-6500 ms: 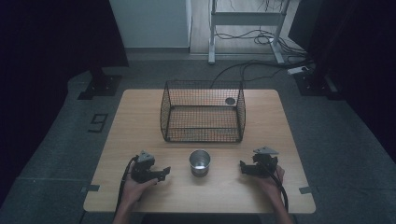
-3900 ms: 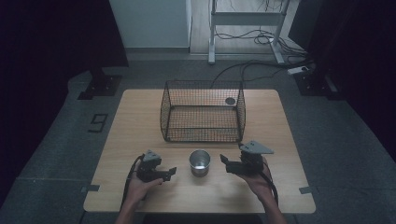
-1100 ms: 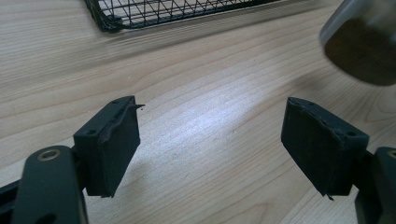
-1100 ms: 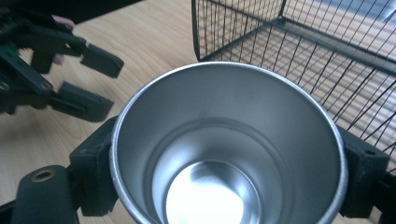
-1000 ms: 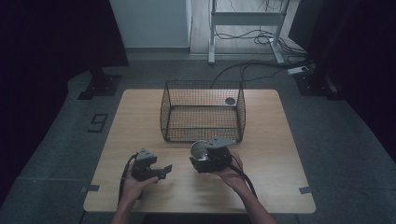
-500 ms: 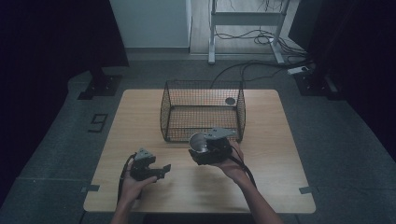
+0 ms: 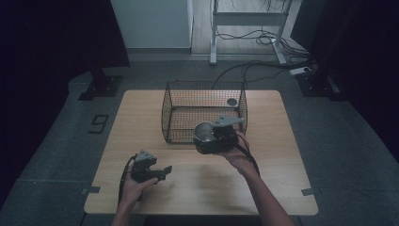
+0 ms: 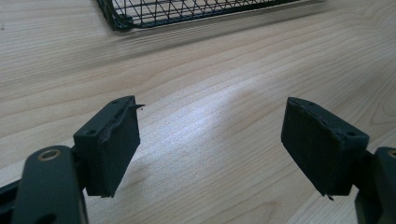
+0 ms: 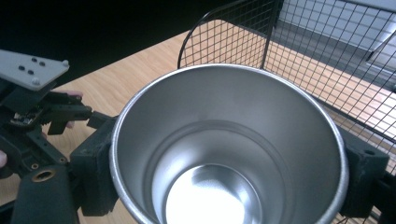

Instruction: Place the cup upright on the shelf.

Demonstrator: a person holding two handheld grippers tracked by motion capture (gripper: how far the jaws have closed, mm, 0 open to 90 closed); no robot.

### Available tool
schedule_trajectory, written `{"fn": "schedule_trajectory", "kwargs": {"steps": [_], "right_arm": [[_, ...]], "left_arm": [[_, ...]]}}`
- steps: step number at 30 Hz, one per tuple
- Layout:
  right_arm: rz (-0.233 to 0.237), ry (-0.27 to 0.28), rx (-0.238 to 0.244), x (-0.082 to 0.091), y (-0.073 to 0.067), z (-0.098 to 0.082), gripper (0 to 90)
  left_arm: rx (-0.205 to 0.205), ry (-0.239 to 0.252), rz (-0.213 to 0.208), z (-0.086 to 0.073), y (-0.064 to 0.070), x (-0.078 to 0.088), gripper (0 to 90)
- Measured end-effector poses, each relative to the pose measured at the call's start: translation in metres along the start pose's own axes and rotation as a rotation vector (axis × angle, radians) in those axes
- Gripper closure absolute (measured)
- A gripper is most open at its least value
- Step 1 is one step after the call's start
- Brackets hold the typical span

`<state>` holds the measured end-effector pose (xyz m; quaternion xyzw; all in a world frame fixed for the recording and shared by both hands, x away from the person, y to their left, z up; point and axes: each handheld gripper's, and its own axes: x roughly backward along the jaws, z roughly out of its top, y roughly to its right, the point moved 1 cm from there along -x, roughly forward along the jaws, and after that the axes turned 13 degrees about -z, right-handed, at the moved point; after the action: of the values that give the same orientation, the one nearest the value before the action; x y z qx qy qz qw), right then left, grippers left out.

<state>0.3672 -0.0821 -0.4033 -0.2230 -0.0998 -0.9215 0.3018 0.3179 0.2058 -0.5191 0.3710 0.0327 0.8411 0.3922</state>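
Observation:
A shiny metal cup (image 7: 203, 132) hangs in the air just in front of the black wire basket (image 7: 203, 111), upright and empty. My right gripper (image 7: 207, 141) is shut on it, one jaw on either side of its wall. In the right gripper view the cup (image 9: 229, 149) sits between the two black pads, with the wire basket (image 9: 322, 56) close behind it. My left gripper (image 7: 163, 172) rests low over the table at the front left, open and with nothing in it. Its pads (image 8: 112, 144) stand far apart above bare wood.
The wooden table (image 7: 141, 122) carries the basket at its middle back, with a small dark round thing (image 7: 231, 101) in the basket's far right corner. Dark floor surrounds the table, and cables (image 7: 244, 66) and a metal frame lie behind it.
My right gripper came in from the right, closed on the cup at the table's front middle, and has lifted it up and back toward the basket. The left gripper has stayed put.

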Motion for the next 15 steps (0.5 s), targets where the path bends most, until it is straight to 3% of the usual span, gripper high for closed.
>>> {"fn": "schedule_trajectory", "kwargs": {"steps": [15], "right_arm": [[-0.023,0.016,-0.033,-0.003,0.02,0.021,14.8]], "left_arm": [[-0.002,0.0,-0.004,0.0,0.0,0.0,19.8]]}}
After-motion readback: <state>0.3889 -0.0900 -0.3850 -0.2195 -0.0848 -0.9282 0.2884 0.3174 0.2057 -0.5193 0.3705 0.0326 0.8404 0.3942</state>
